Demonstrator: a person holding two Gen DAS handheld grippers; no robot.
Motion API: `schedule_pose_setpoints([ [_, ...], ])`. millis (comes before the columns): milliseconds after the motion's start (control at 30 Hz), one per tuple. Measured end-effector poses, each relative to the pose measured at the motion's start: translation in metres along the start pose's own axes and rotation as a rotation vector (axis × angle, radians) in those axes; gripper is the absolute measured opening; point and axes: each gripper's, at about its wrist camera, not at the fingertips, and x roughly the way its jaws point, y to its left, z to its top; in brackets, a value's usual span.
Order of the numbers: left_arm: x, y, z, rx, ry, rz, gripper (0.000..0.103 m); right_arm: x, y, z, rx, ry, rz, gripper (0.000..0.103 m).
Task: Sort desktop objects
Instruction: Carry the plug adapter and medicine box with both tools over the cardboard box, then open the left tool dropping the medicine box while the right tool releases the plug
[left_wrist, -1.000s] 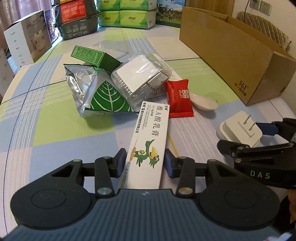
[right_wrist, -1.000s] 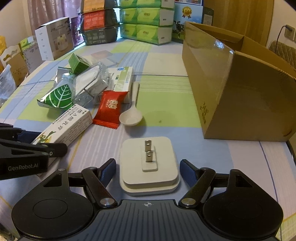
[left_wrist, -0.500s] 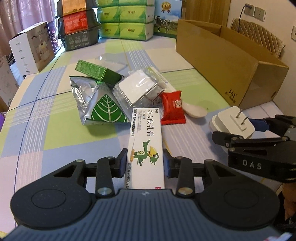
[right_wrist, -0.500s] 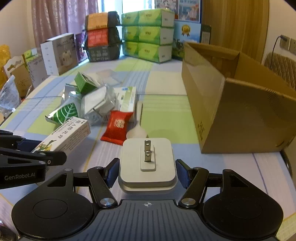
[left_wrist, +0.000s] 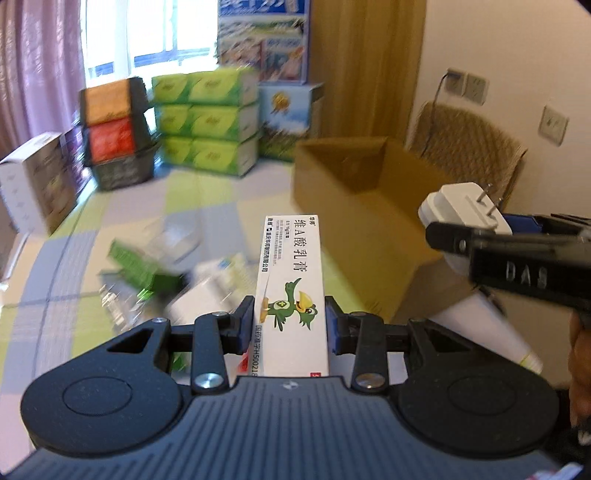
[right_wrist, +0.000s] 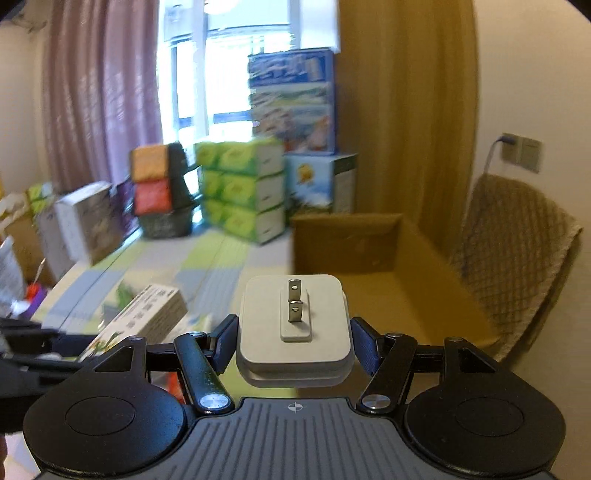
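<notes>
- The room behind was blurred: pink curtains at a bright window, stacked green cartons (left_wrist: 205, 122) and a woven chair (right_wrist: 517, 251) by the wall, with a checked surface (left_wrist: 122, 206) running beneath them.
- An open cardboard box (left_wrist: 354, 184) stood on the far right of that surface, its mouth facing up; judged from the task, it was the likely drop point.
- A smeared heap of packets (left_wrist: 147, 273) lay on the surface, left of centre, not yet sorted.
- The left gripper (left_wrist: 290, 325) had its jaws closed on a white ointment carton (left_wrist: 291, 280), lifted clear of the surface and pointing toward the box.
- The right gripper (right_wrist: 293, 343) had its jaws pressed against the 2 sides of a white plug adapter (right_wrist: 293, 325), held above the surface, prongs up, near the box's front edge.
- Risk, as a judgement: the 2 grippers rode close together, so a hurried swing could knock them and loosen either hold.
- The adapter's smooth rounded sides could slip if tilted; the long carton, pinched near 1 end, might pivot and miss the box.
</notes>
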Motion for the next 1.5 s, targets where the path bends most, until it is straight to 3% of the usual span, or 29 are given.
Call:
schedule_pose_setpoints([
  [133,0.013,-0.031,0.031,0.007,-0.02,-0.052,0.033,0.011,-0.044,0.018,0.004,0.004,-0.042,0.062],
  [333,0.053,-0.075,0.063,0.02,-0.013,-0.125,0.033,0.032,-0.094,0.017,0.029,0.025,-0.085,0.062],
  [533,0.101,-0.093,0.072,0.017,0.021,-0.138,0.033,0.057,-0.118,0.009,0.051,0.031,-0.113,0.062],
  [767,0.13,-0.102,0.069,0.029,0.048,-0.148,0.033,0.08,-0.131,0.0,0.058,0.059,-0.116,0.062],
  [833,0.132,-0.103,0.068,0.041,0.048,-0.147,0.039,0.083,-0.133,-0.001,0.069,0.067,-0.116,0.062],
  [1267,0.105,-0.081,0.066,0.048,0.008,-0.107,0.045,0.092,-0.119,0.0,0.035,0.097,-0.085,0.062],
  [1367,0.099,-0.072,0.063,0.047,0.009,-0.096,0.047,0.091,-0.111,0.003,0.015,0.092,-0.088,0.084],
  [1500,0.089,-0.057,0.06,0.041,0.007,-0.075,0.049,0.085,-0.098,0.004,-0.015,0.077,-0.088,0.086],
])
